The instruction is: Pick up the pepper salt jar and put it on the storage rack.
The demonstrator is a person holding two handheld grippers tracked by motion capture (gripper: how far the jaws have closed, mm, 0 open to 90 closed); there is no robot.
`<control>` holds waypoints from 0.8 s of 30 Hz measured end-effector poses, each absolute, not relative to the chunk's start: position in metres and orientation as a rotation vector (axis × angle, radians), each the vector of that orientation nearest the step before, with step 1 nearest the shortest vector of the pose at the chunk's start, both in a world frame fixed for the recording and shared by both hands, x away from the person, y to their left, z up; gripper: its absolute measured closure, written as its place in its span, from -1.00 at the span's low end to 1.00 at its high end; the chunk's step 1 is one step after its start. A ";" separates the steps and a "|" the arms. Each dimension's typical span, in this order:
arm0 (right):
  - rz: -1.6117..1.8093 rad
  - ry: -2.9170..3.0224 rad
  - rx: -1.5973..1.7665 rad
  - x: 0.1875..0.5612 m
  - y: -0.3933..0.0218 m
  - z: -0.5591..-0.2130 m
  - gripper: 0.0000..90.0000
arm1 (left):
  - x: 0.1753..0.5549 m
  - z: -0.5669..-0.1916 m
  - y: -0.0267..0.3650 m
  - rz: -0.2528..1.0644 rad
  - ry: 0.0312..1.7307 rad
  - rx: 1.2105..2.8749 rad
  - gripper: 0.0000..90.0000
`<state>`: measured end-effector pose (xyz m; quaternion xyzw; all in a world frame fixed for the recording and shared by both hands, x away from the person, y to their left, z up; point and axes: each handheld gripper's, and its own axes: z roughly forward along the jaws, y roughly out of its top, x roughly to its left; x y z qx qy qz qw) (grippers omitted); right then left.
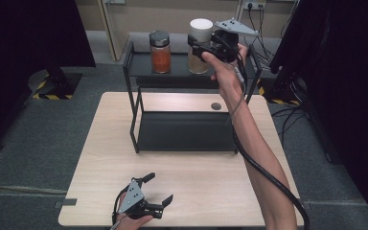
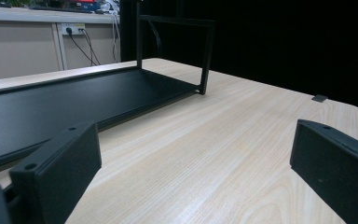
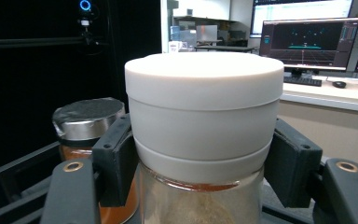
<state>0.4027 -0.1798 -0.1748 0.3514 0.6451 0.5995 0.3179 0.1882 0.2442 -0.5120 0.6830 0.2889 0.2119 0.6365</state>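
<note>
A glass jar with a white lid (image 1: 200, 44) (image 3: 204, 121) holds a tan powder and stands at the top tier of a black two-tier shelf (image 1: 182, 72). My right gripper (image 1: 202, 49) (image 3: 200, 161) is shut on it, its pads pressing the lid's lower band from both sides. To its left a second jar (image 1: 160, 51) (image 3: 86, 126) with a silver lid and orange contents rests on the same tier. My left gripper (image 1: 159, 191) (image 2: 193, 172) hangs open over the table's near edge, nothing between its fingers.
The shelf's lower tier (image 1: 187, 132) (image 2: 51, 105) lies bare on the wooden table (image 1: 191, 177) (image 2: 223, 140). A round grommet (image 1: 215, 106) sits in the tabletop behind the shelf. Dark stands and cables flank the table on the grey floor.
</note>
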 end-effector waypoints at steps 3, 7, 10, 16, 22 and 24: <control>1.565 1.698 0.929 0.406 -0.177 -0.175 -0.23 | 0.188 -0.512 0.244 0.483 0.660 1.561 -0.97; 1.562 1.694 0.935 0.410 -0.173 -0.177 -0.23 | 0.188 -0.512 0.244 0.483 0.658 1.563 -0.97; 1.558 1.693 0.940 0.413 -0.170 -0.179 -0.23 | 0.188 -0.512 0.244 0.481 0.658 1.563 -0.97; 1.560 1.686 0.945 0.419 -0.165 -0.184 -0.23 | 0.188 -0.512 0.244 0.481 0.657 1.563 -0.97; 1.553 1.681 0.953 0.423 -0.162 -0.186 -0.23 | 0.188 -0.512 0.244 0.482 0.657 1.561 -0.97; 1.553 1.679 0.955 0.423 -0.161 -0.186 -0.23 | 0.188 -0.512 0.244 0.482 0.658 1.560 -0.97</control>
